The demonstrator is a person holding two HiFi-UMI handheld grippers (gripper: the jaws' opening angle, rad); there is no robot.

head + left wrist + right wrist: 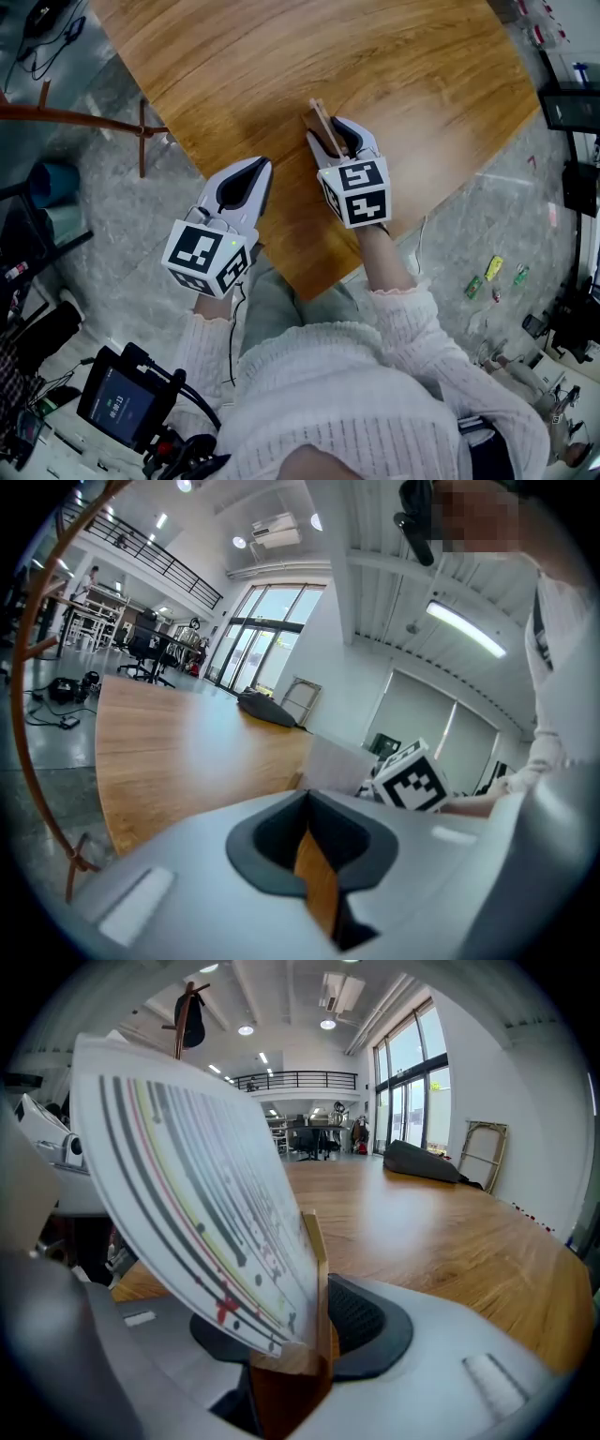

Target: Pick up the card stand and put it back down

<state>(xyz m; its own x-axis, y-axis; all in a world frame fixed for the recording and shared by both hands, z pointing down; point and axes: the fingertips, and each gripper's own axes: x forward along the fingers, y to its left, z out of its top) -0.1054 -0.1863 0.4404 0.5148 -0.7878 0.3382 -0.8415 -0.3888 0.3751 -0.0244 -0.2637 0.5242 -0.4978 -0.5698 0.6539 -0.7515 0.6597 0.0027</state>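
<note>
1. My right tongs (334, 137) are clamped on the card stand (317, 1260). Its wooden upright sits between the dark pads, with the printed card (187, 1176) leaning out of its slot toward the camera.
2. The card stand is close over the desk (394, 66), a little way in from the near edge. I cannot tell from any view whether its foot touches the wood or hangs just above it.
3. My left tongs (249, 180) are off to the left of the card stand and apart from it. They are drawn together at the tips with nothing between them, only a sliver of desk showing through behind.
4. The stand is gripped and sits this low, so I judge I am in the put-down half of the job, with the release not yet made.
5. The next move calls for settling the foot flat on the desk before I spread the right tongs.
6. Then I should back the right tongs straight away from the card stand. The leaning card looks easy to catch, and a nudge could tip the stand over.
7. The left tongs have no part in this and can wait beside the card stand.
</note>
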